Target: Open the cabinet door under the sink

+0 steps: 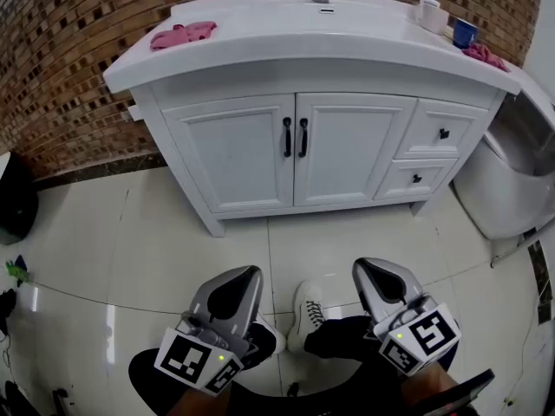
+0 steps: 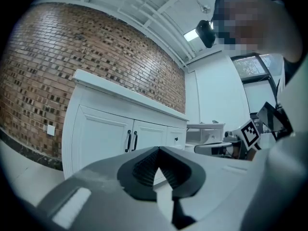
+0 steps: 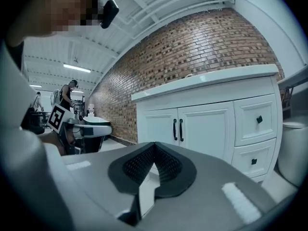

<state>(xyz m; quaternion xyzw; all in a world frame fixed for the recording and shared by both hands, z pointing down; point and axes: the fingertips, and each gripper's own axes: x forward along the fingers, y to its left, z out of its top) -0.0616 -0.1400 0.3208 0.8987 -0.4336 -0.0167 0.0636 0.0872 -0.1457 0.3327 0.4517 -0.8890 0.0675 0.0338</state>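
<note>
My left gripper [image 1: 247, 272] and right gripper [image 1: 365, 265] are clenched, empty, low over the floor [image 1: 130, 258].
Jaws pressed together on both, nothing between them, tips well short of the white vanity [image 1: 165, 115]. The cabinet doors [image 1: 234, 150] under the sink [image 1: 328, 5] are shut, with black handles [image 1: 287, 137] paired at the meeting edges. Two drawers [image 1: 444, 130] sit at the vanity's right end. A pink cloth [image 1: 182, 35] lies at the countertop's left end.

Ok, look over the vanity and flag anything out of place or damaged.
Nothing looks spilled or damaged. Both cabinet doors sit shut and level. Only untidy bits: one crumpled pink cloth on the left of the countertop, another at its right end by the blue cup.
</note>
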